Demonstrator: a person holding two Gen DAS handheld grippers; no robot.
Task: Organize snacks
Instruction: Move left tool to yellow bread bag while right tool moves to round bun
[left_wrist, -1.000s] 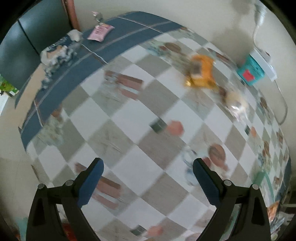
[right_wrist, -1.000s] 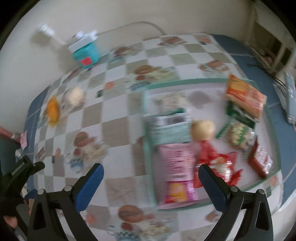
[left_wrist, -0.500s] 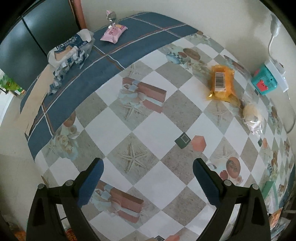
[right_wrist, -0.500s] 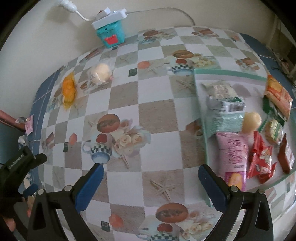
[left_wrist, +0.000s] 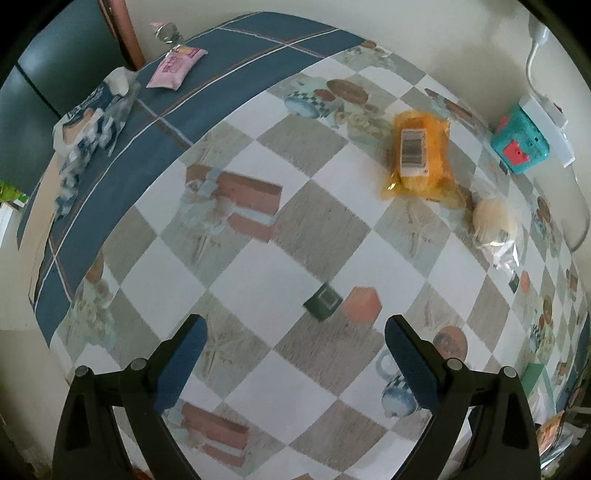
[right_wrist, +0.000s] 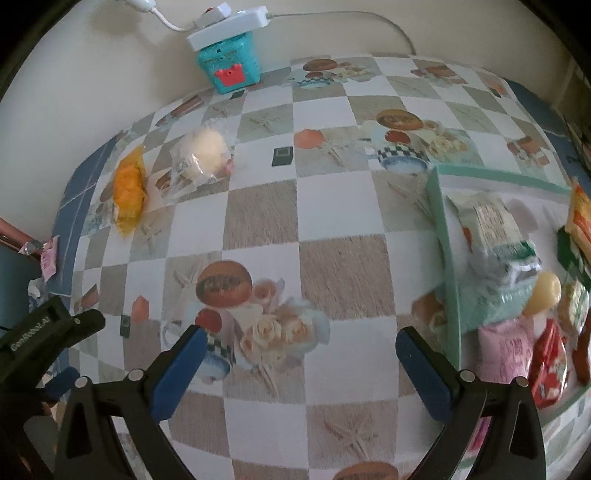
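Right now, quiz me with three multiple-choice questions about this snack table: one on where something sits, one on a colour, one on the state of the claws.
1. Where is the orange pack?
A. in the tray
B. on the cloth outside the tray
C. in the left claw

2. What colour is the box by the wall?
A. teal
B. yellow
C. black

3. How are the two claws?
A. both shut on snacks
B. only the right one holds a snack
C. both open and empty

Answers:
1 B: it lies on the checked cloth beside the bun, far from the tray.
2 A: teal with a red patch on its front.
3 C: the left claw and the right claw have jaws wide apart with only cloth between.
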